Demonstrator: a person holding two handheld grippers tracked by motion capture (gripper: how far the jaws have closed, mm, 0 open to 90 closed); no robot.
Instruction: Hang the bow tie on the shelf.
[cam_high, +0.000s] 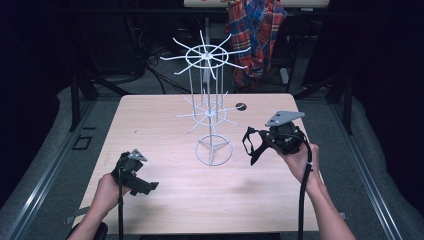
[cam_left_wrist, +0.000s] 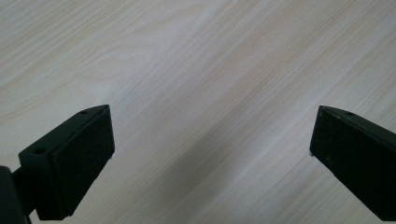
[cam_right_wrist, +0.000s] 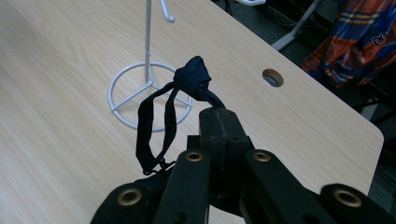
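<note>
**Strap in the right gripper, rack waiting**

The right gripper (cam_right_wrist: 219, 116) has its jaws pressed together on a dark fabric strap (cam_right_wrist: 156, 121), pinched just below a knotted end, with the loops drooping toward the table. In the high view that gripper (cam_high: 260, 142) is held above the right part of the table, just right of the rack's ring base, and the strap (cam_high: 251, 145) hangs off its left side. The left gripper (cam_high: 145, 186) sits low at the near left with its jaws spread wide and nothing between them but bare wood.

The step in hand looks like carrying the strap to the white wire rack (cam_high: 210, 112), probably to hang it on one of the radiating hooks, though which tier is meant I cannot tell. The next move would call for raising a loop over a hook tip and letting it settle before the jaws part.

The table (cam_high: 150, 125) is pale wood with a small round hole (cam_high: 241, 106) at the far right. Beyond it, a plaid garment (cam_high: 255, 30) hangs in a dark room over grey flooring and cables.
</note>
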